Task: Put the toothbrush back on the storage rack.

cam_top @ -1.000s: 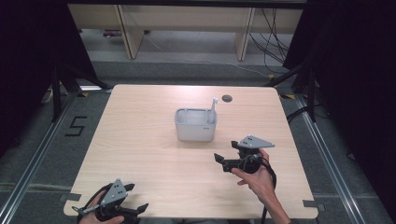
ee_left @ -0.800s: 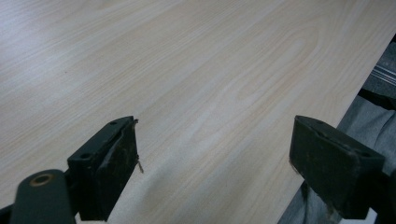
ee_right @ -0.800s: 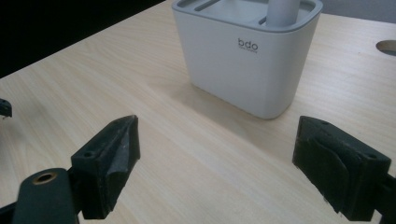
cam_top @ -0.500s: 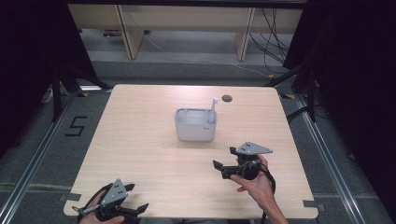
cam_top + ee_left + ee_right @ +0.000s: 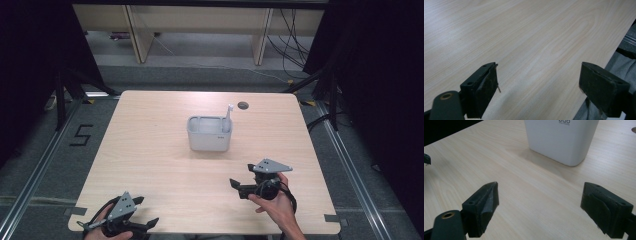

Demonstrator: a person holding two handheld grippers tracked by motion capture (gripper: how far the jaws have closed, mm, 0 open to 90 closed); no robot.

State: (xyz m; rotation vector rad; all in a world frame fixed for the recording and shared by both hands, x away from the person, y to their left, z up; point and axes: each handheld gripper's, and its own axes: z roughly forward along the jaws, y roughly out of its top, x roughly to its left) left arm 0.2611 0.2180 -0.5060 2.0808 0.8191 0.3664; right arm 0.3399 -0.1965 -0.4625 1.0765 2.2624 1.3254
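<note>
With my right gripper point(image 5: 239, 186) wide and empty, any careless push ahead could tip the white holder point(image 5: 209, 134) and toothbrush point(image 5: 228, 116).

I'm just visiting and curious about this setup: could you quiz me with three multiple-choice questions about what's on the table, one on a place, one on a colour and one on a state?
1. Where does the white container stand?
A. near the table's middle
B. at the near left corner
C. on the floor

2. What colour is the stick-like thing that stands in the container?
A. red
B. white
C. green

3. How is the right claw?
A. shut on the container
B. shut and empty
C. open and empty

Answers:
1 A, the high view shows it mid-table.
2 B, it rises pale white above the rim at the container's right end.
3 C, the right gripper view shows its jaws wide apart over bare wood.
</note>
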